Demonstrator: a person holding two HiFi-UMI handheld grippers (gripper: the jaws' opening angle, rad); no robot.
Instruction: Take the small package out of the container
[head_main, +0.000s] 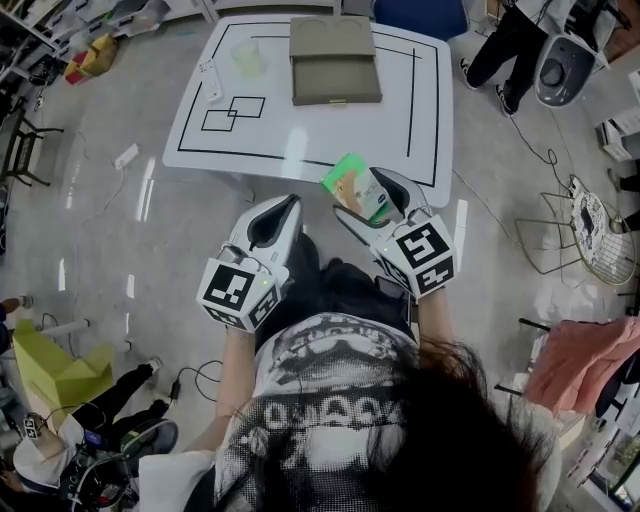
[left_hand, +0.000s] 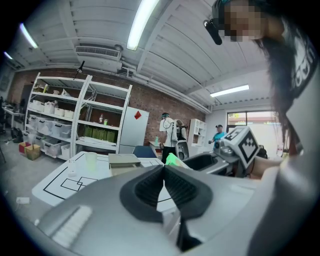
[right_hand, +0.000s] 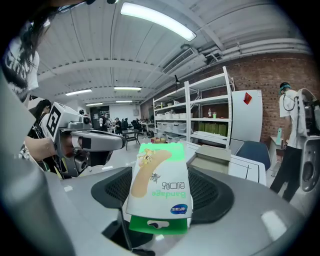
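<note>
In the head view the right gripper (head_main: 368, 198) holds the small package (head_main: 350, 185) out of the container (head_main: 335, 60) and well apart from it. The package is on the person's side, tilted, and level with the near edge of the surface (head_main: 400, 110). The right gripper view adds what the head view cannot. The fingers (right_hand: 207, 192) are clamped on the package's two sides, its face shows a drawn plaster strip and the word "Bandage" upside down, and a green tab hangs at its near end.

The left gripper view shows the left gripper (left_hand: 163, 172) with its fingers (left_hand: 147, 192) pressed together on nothing. From above it sits beside the right one, nearer the person than the container.

A cup (head_main: 247, 55) stands just left of the container. Between the container and the near edge, the surface carries only black lines.
</note>
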